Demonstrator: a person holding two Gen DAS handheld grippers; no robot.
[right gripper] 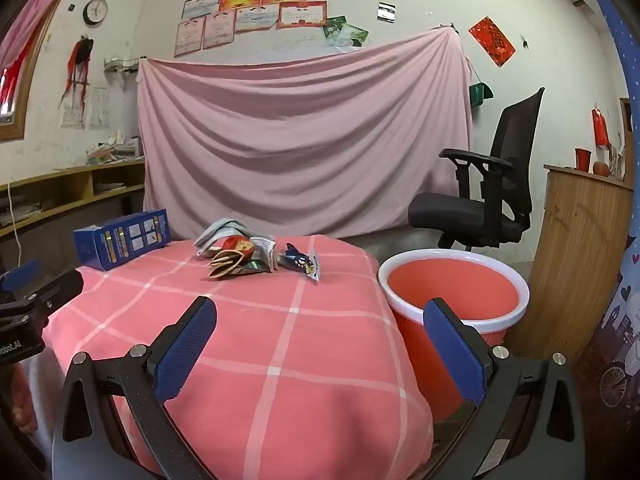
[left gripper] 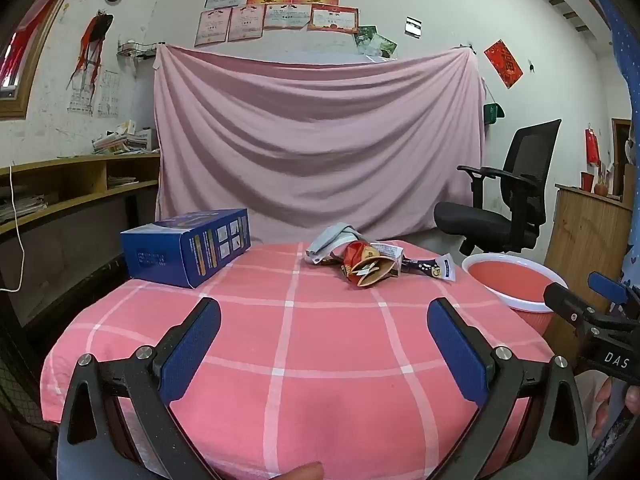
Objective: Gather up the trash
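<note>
The round red bucket [right gripper: 454, 292] with its white rim is seen empty, right of the table. Crinkly wrappers [left gripper: 370, 262] are piled at the far edge of the checked cloth [left gripper: 300, 340]. Both the left gripper [left gripper: 324, 344] and right gripper [right gripper: 320, 344] are held wide apart, nothing clamped.

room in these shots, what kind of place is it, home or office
Most likely a lived-in room at home, used partly as a study. Certificates are pinned on the wall above a hung pink sheet, an office chair stands by, and papers pile on wooden shelves.
</note>
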